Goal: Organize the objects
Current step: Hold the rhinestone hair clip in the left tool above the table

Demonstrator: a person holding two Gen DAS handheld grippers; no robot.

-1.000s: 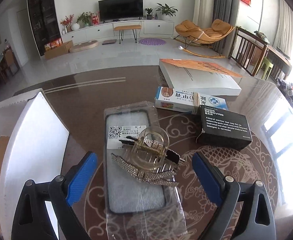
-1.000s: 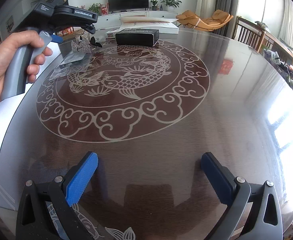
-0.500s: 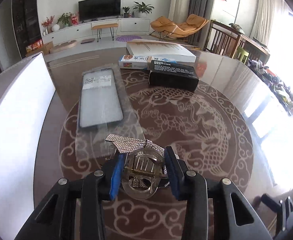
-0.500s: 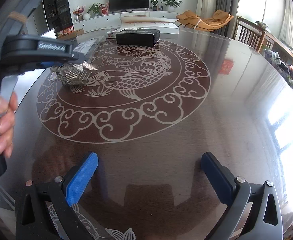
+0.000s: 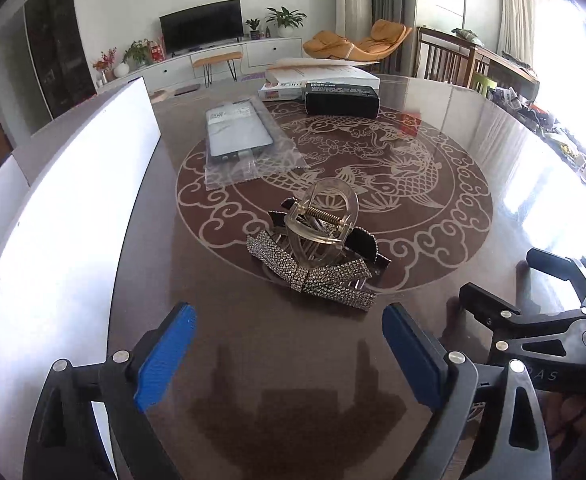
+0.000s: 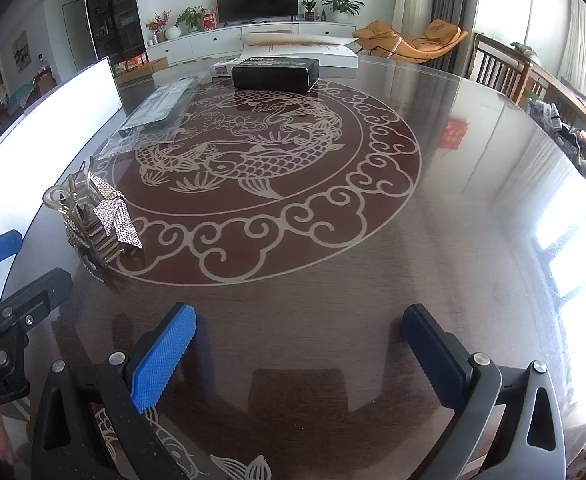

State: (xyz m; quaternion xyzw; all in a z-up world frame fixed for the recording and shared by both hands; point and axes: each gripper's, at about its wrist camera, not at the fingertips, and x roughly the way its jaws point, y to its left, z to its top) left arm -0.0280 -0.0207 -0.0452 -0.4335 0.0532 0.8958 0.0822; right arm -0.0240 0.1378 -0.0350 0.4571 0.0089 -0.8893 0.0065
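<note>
Left tool wide open over the desk, blue pads empty. Hair clip sits on the desk just ahead of the pads, apart from them. Bagged phone case further in; black box near the far edge; right tool at right.

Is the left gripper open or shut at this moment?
Open. The left gripper has its blue fingers spread wide with only bare table between them; the hair clip lies ahead on the table, not held.
</note>
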